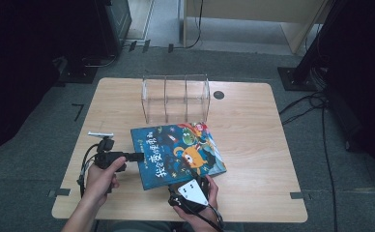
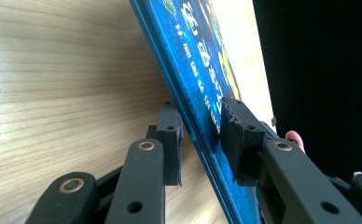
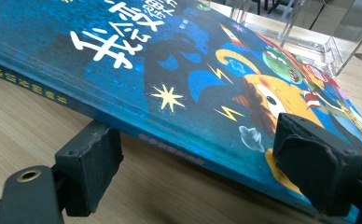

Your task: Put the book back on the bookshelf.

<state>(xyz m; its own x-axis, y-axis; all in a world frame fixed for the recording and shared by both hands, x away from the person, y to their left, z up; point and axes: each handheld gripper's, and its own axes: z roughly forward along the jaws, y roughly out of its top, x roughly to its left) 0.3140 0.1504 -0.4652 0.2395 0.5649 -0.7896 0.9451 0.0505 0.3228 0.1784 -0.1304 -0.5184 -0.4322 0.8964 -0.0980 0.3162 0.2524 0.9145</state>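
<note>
A blue picture book point(image 1: 178, 154) with a cartoon cover lies in the middle of the wooden table point(image 1: 258, 121). My left gripper point(image 1: 139, 156) comes in level from the left. Its jaws are shut on the book's point(image 2: 198, 60) left edge, one pad under it and one on the cover, seen close in the left gripper view point(image 2: 200, 116). My right gripper point(image 1: 202, 180) sits at the book's near edge under a white plate. In the right gripper view point(image 3: 200, 140) its jaws stand wide, one below the book point(image 3: 170, 70) and one over the cover.
A clear acrylic rack point(image 1: 176, 99) with three slots stands just behind the book, also at the top right of the right gripper view point(image 3: 309, 28). A black round hole point(image 1: 218, 94) is in the tabletop to its right. Dark equipment and cables surround the table.
</note>
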